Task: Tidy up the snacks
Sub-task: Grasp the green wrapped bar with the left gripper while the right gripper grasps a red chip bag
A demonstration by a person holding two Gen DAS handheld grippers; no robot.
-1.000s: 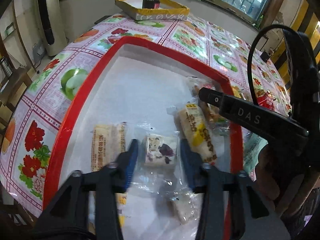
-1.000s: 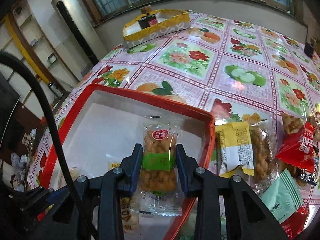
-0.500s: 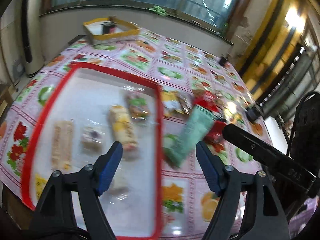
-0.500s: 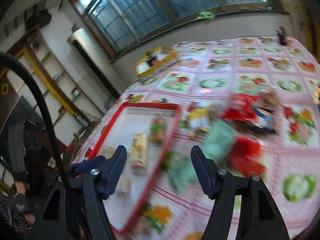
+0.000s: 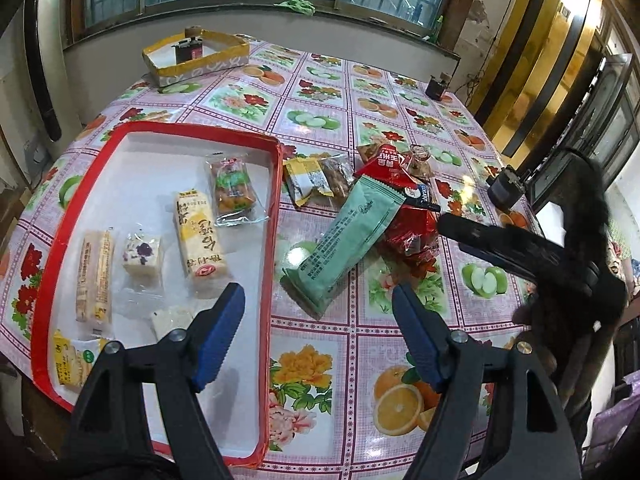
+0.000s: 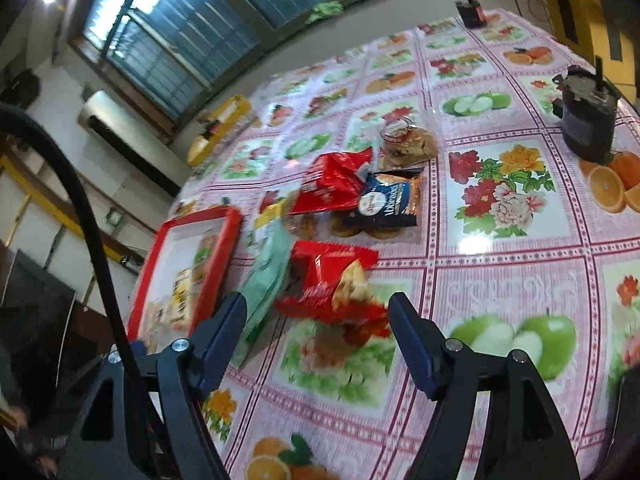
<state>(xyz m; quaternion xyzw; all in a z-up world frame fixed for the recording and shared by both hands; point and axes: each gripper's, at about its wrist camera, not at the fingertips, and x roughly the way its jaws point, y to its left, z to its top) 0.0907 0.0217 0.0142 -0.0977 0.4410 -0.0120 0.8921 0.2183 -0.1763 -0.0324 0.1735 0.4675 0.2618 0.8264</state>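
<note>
Fruit-and-flower tablecloth spread under everything, filling both views. Red-rimmed tray ahead and left of the left gripper, its near right corner running under the left blue finger; inside it, wrapped snacks in a loose row: yellow-and-white bar just beyond the left fingertip, green-labelled clear packet farther ahead, flower-printed white square and pale long bar off to the left, a yellow pack at the near left corner. Loose pile on the cloth outside the tray, straight ahead of the open gap: long mint-green packet nearest, lying at a slant, red bag and yellow-and-clear pack beyond it. Left jaws released, spread wide, nothing between them. Right gripper seen as a dark arm to the right in the left wrist view; likewise released, jaws just opened to full width, no pad touching anything. Directly ahead of the right fingers, a red crumpled bag lying on the cloth; mint-green packet by the left fingertip; dark blue pack and second red bag farther on; tray off to the far left, blurred. Yellow-edged box well beyond at the table's far edge.
</note>
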